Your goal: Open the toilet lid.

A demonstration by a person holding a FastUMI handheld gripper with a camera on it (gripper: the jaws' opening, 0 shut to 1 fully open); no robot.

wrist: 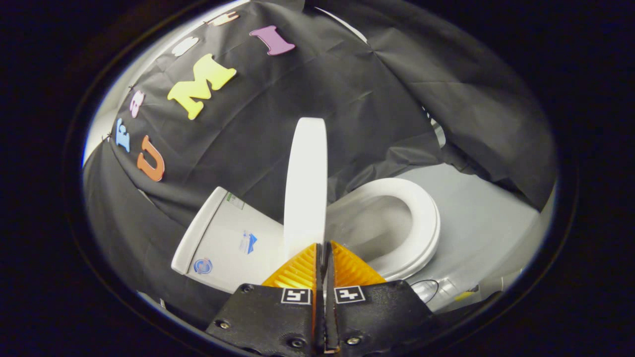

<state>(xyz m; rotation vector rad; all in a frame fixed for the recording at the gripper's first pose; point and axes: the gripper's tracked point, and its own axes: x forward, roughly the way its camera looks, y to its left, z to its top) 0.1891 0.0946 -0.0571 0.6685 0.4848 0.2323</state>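
Observation:
The white toilet lid (306,183) stands raised, seen edge-on, rising straight ahead of my fingertips. Its near end disappears behind the left orange finger (297,270). My gripper (324,244) is shut, its two orange fingers pressed together with nothing between them. The tips sit right against the lid's near edge; real contact is not clear. Beside the lid, the white seat ring (421,223) lies down over the open bowl (377,223). On the lid's other side is the white tank (223,238).
Black booth cloth (347,99) hangs close behind and around the toilet. A pale grey floor (476,213) spreads past the seat. A thin dark cable loop (426,290) lies on it near the right finger's base.

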